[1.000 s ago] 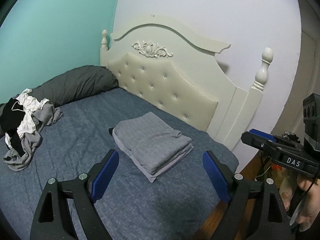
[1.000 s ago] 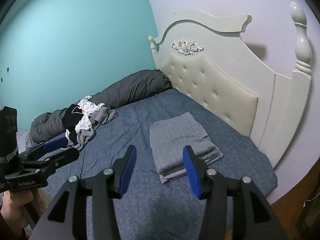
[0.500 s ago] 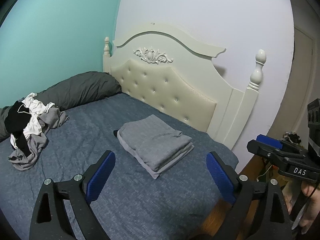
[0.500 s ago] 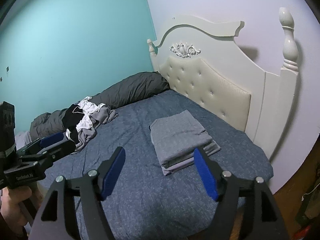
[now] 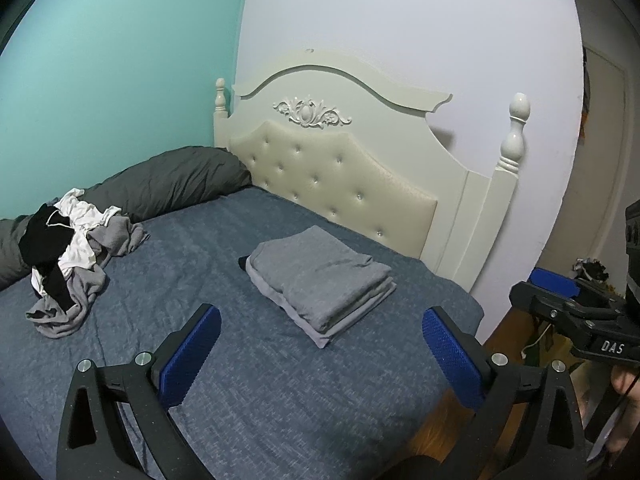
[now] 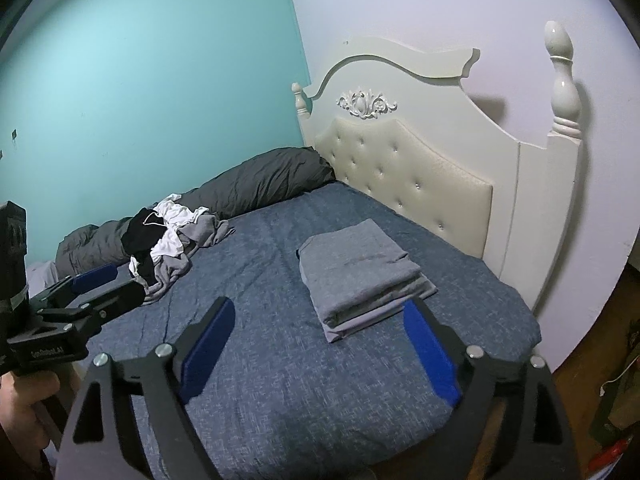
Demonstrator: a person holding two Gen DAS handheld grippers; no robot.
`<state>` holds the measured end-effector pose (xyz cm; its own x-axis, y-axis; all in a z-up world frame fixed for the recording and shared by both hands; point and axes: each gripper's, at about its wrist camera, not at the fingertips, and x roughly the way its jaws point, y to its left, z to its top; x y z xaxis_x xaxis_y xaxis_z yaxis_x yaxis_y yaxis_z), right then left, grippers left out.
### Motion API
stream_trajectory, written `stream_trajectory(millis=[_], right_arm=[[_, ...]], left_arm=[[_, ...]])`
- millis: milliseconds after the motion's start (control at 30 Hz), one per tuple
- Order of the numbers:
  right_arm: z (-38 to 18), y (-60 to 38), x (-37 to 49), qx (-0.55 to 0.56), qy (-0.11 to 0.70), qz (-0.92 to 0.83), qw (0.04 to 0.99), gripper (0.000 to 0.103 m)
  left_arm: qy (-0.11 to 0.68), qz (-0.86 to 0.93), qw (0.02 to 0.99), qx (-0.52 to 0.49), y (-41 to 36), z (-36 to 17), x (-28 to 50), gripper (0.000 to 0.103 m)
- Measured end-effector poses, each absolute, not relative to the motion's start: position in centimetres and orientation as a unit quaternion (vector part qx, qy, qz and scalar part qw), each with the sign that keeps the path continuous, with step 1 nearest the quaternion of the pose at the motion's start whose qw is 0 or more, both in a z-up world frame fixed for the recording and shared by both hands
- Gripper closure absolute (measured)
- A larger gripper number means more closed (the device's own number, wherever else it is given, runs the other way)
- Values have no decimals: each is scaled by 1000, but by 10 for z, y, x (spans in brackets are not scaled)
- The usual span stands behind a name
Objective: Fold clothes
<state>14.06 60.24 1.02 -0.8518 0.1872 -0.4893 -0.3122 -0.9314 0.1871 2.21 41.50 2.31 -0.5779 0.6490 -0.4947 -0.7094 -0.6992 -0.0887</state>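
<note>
A neat stack of folded grey clothes (image 5: pixel 320 276) (image 6: pixel 360 272) lies on the blue bedspread (image 5: pixel 208 264) (image 6: pixel 272 280) near the headboard. At the left side of the bed sits a loose pile of unfolded clothes (image 5: pixel 68 256) (image 6: pixel 168 240), black, white and grey. My left gripper (image 5: pixel 320 344) hangs open and empty above the near edge of the bed, short of the stack. The right gripper (image 6: pixel 318 344) is open too, holding nothing, just in front of the stack. Each gripper shows at the edge of the other's view.
A cream tufted headboard (image 5: pixel 340 184) (image 6: pixel 420 184) with posts stands behind the bed. A dark grey rolled duvet (image 5: pixel 172 184) (image 6: pixel 256 184) lies along the teal wall. Wooden floor (image 6: pixel 600 320) with clutter borders the bed's right side. A hand (image 6: pixel 24 412) holds the left gripper.
Both grippers have drawn back and up from the folded stack. The right gripper's jaws have opened wider. The stack has stayed put.
</note>
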Motion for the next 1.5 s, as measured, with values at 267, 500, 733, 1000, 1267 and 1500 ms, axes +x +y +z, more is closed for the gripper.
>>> stream_trajectory(millis=[267, 500, 733, 1000, 1267, 1500], right_arm=[[3, 594, 149, -233, 125, 954, 143, 1], [-4, 588, 158, -222, 130, 953, 161, 0], [-6, 584, 164, -223, 132, 953, 159, 0], [-5, 582, 170, -220, 134, 953, 159, 0], [-6, 580, 173, -218, 138, 953, 159, 0], [-9, 580, 174, -220, 137, 952, 161, 0]], left_arm=[[63, 887, 382, -251, 411, 22, 31, 0], [57, 888, 381, -251, 403, 21, 37, 0], [58, 890, 378, -248, 399, 19, 44, 0], [59, 890, 375, -252, 395, 14, 47, 0], [58, 892, 369, -254, 392, 11, 46, 0], [67, 896, 364, -245, 392, 12, 51, 0]])
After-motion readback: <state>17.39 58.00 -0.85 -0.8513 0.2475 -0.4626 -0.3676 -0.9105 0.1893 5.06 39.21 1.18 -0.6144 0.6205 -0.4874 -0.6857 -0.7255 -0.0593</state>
